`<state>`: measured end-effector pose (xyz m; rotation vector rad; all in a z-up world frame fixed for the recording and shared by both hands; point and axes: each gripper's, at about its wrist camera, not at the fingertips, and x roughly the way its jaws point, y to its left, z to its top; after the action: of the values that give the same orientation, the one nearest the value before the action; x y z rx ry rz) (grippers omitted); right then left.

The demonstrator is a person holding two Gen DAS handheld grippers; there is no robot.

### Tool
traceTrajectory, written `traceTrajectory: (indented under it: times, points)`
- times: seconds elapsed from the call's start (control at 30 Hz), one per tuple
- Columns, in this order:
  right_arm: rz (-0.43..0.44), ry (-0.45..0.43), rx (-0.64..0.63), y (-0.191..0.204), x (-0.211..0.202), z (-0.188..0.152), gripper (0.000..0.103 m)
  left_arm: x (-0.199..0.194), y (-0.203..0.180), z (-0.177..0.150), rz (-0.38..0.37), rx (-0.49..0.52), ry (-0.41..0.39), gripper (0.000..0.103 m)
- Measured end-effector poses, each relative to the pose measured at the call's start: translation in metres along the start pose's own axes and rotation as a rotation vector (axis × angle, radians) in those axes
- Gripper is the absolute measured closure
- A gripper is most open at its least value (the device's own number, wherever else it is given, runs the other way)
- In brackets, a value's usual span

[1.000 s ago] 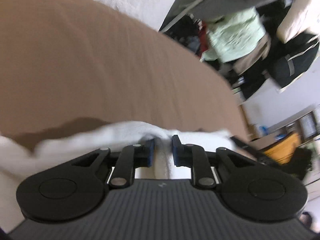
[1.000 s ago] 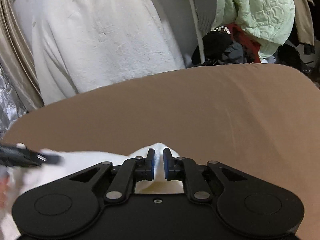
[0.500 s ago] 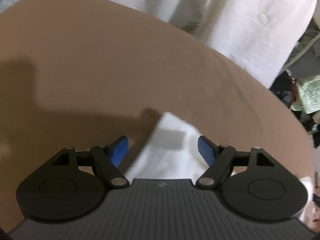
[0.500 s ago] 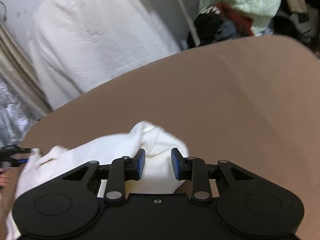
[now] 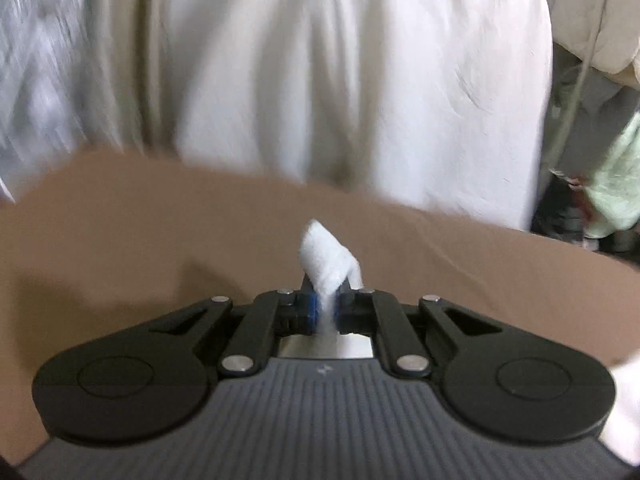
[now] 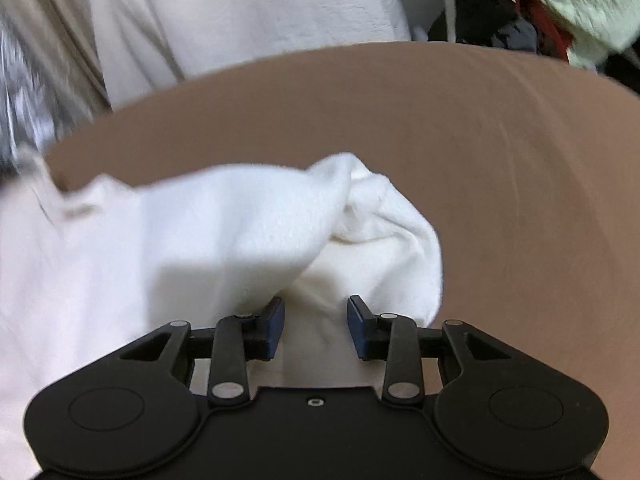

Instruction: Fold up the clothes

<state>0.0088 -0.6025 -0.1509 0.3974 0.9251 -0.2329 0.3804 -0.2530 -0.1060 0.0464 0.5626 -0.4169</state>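
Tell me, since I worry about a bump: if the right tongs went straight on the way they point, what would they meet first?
Probably the white garment: the right tongs, their jaws opening, have it just ahead and apparently beneath. The brown surface lies beyond; depth is unclear.

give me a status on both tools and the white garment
Left tool shut on a pinch of white garment. Right tool opening, pads clear of cloth. Brown surface ahead unobstructed.

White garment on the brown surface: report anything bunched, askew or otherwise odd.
The white garment lies bunched, not flat: its far edge is rolled over in a lump on the brown surface. The left gripper pinches only a small tuft; the right gripper is opening over it.
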Motion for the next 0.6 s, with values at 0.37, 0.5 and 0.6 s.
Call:
traceTrajectory:
  times: [0.37, 0.5, 0.6]
  points:
    - [-0.135, -0.096, -0.048, 0.042, -0.028, -0.011, 0.063, -0.046, 0.055, -0.034, 0.035, -0.241, 0.100, 0.037]
    - [-0.033, -0.170, -0.032, 0.071, -0.061, -0.032, 0.063, -0.111, 0.079, -0.051, -0.035, -0.271, 0.149, 0.037]
    - [0.043, -0.227, -0.045, 0.097, -0.087, -0.052, 0.062, -0.159, 0.085, -0.074, -0.001, -0.235, 0.244, 0.036]
